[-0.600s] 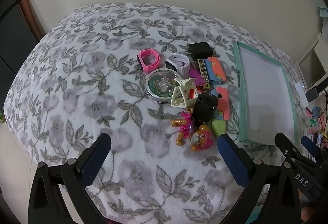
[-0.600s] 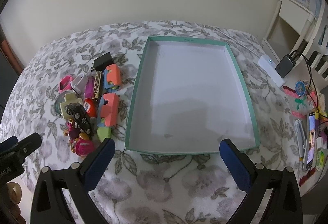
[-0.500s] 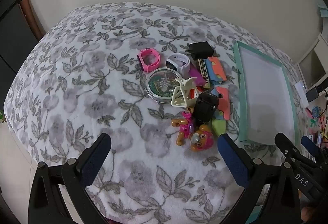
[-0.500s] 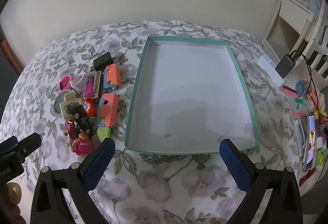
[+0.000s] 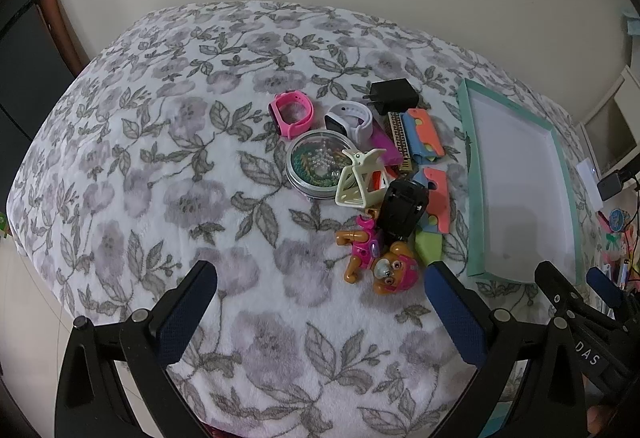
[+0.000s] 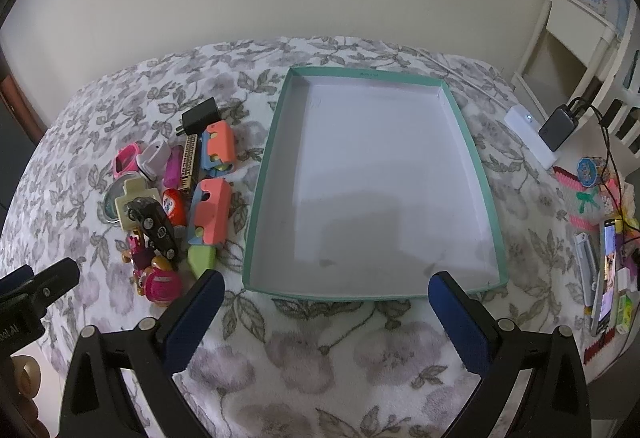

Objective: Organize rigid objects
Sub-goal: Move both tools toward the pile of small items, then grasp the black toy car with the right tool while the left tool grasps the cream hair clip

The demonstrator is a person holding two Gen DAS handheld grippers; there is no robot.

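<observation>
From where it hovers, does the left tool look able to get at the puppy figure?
Probably yes: the left tool is open, and the puppy figure lies at the pile's near edge with only bare blanket between.

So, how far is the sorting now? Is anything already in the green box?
Nothing looks done: the green box holds nothing. Nothing is in hand either; the left gripper and right gripper are both open above the blanket. Still left: the whole pile beside the box, including the pink watch, the black toy car and the black charger.
</observation>
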